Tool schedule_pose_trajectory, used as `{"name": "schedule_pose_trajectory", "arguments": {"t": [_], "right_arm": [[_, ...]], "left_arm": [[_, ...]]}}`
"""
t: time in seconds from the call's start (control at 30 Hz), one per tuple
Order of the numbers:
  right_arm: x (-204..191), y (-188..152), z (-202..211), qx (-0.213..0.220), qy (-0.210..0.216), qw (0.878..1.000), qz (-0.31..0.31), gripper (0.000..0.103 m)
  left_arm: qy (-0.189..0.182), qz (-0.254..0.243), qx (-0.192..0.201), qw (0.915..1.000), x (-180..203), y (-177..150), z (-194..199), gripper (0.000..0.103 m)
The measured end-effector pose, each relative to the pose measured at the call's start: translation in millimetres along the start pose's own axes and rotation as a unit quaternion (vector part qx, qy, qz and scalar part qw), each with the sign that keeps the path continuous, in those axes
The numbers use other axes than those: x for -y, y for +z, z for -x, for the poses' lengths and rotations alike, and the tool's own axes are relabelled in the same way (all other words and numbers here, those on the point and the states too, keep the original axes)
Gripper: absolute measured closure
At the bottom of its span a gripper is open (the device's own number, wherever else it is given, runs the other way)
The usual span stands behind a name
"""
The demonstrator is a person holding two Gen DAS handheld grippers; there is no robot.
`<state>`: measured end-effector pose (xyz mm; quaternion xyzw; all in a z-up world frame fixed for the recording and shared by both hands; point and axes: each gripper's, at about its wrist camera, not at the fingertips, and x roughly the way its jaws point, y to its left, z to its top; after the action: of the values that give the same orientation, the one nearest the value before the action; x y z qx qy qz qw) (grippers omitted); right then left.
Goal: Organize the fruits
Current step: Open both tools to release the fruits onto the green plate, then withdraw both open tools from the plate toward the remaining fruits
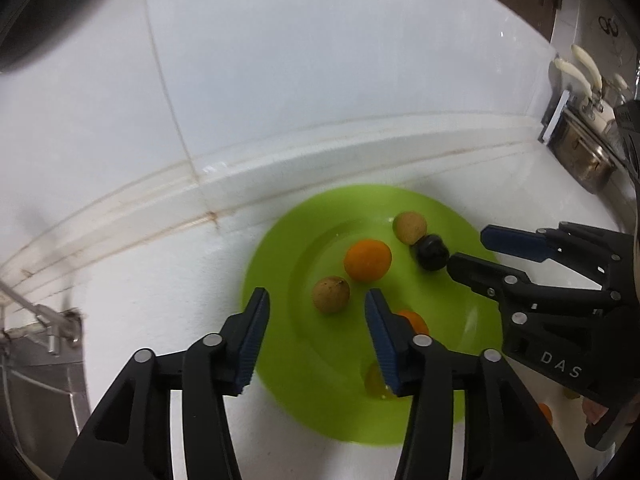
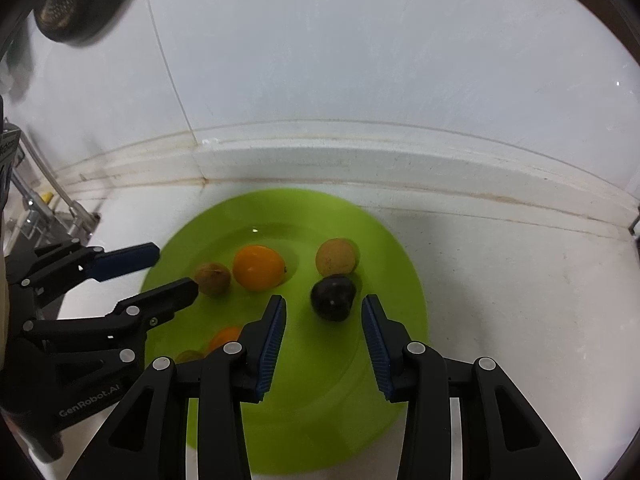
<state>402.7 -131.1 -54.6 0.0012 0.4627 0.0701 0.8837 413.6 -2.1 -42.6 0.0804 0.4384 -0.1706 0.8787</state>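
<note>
Both claws gape empty over the round lime-green plastic plate (image 2: 384, 248): left gripper (image 1: 316, 304), marked "GenRobot.AI", and right gripper (image 2: 324, 312), marked "DAS". The round dark purple fruit (image 2: 333, 297) lies near the plate's right rim, possibly touching a round tan fruit (image 2: 336, 257).

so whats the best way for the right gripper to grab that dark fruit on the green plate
Grip the dark fruit across its widest middle, coming straight down and forward with the right gripper, whose open fingers already line up on either side of it. It is rounded, so a hold across the middle is least likely to slip. The tan fruit sits close behind it, so close from the sides rather than front and back.
</note>
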Motion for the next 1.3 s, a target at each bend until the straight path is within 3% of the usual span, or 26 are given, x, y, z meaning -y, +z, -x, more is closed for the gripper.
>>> {"name": "schedule_pose_trajectory", "arguments": {"t": [0.13, 0.2, 0.37, 0.43, 0.8, 1.07, 1.3], "right_arm": [[-4.2, -3.7, 23.5, 0.025, 0.0, 1.0, 0.004, 0.062], [-6.1, -6.4, 38.6, 0.041, 0.0, 0.999, 0.003, 0.055], [-13.6, -14.7, 74.3, 0.081, -0.004, 0.997, 0.009, 0.054], [-16.8, -19.0, 86.5, 0.093, -0.004, 0.996, 0.009, 0.047], [-34.7, -51.7, 151.9, 0.161, -0.005, 0.987, 0.022, 0.042], [-44.6, -77.7, 176.3, 0.185, -0.009, 0.982, 0.025, 0.042], [-50.0, -100.8, 182.1, 0.18, -0.016, 0.983, 0.03, 0.042]], "left_arm": [[0.016, 0.004, 0.031, 0.9994, 1.7, -3.0, 27.5, 0.038], [0.025, 0.005, 0.046, 0.9986, 2.3, -5.5, 42.7, 0.032], [0.038, 0.011, 0.079, 0.9961, 4.2, -17.2, 77.4, 0.025], [0.041, 0.013, 0.088, 0.9952, 5.0, -23.1, 88.3, 0.022], [0.046, 0.014, 0.126, 0.9908, 18.5, -50.9, 148.6, 0.019], [0.05, 0.007, 0.136, 0.9894, 25.5, -77.5, 168.8, 0.019], [0.056, 0.006, 0.142, 0.9883, 27.9, -103.7, 175.5, 0.019]]}}
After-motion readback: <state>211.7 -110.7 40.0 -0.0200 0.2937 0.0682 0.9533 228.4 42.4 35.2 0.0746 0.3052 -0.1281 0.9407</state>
